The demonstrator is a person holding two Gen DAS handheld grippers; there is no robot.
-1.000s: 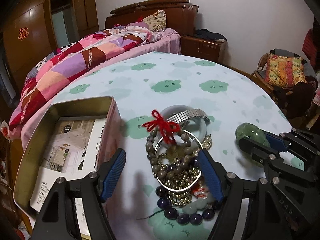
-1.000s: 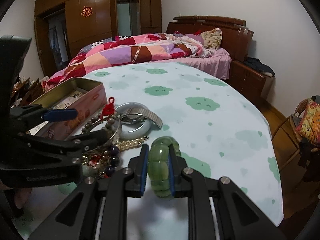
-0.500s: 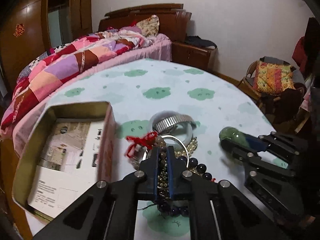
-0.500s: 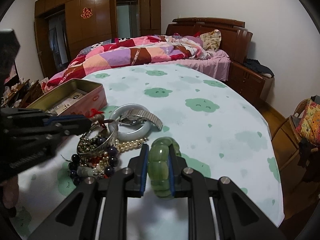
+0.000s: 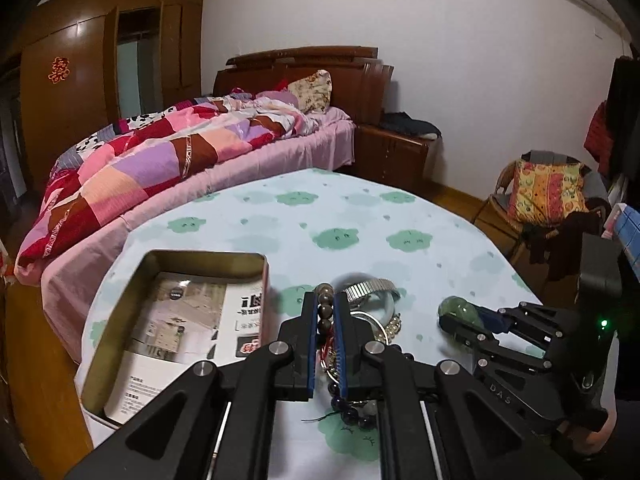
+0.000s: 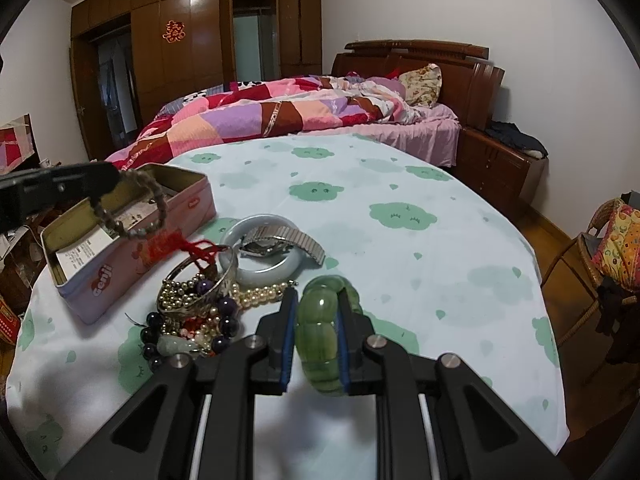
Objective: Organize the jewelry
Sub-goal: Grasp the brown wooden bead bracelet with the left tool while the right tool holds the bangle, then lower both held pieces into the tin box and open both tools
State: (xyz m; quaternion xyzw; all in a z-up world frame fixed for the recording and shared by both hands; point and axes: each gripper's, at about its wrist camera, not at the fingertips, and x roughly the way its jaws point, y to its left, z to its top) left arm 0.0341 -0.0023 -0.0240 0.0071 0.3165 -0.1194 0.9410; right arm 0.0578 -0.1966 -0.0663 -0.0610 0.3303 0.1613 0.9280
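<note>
My left gripper (image 5: 325, 300) is shut on a brown bead bracelet (image 5: 325, 311) with a red tassel. In the right wrist view this bracelet (image 6: 138, 210) hangs from the left gripper (image 6: 110, 178), above the near end of the open pink tin (image 6: 140, 256). Its tassel (image 6: 176, 246) trails toward the jewelry pile (image 6: 192, 312). My right gripper (image 6: 318, 300) is shut on a green jade bracelet (image 6: 320, 320) just right of the pile. Seen from the left wrist, the tin (image 5: 208, 254) holds printed leaflets.
A pale jade bangle (image 6: 260, 276) and a metal watch (image 6: 288, 238) lie behind the pile. The round table (image 6: 400, 240) has a cloud-print cloth. A bed (image 6: 300, 116) stands beyond it, and a wicker chair (image 5: 548, 192) is at the right.
The left gripper closed on the bead bracelet in the pile and lifted it up and left toward the tin. The right gripper kept still with the green bracelet.
</note>
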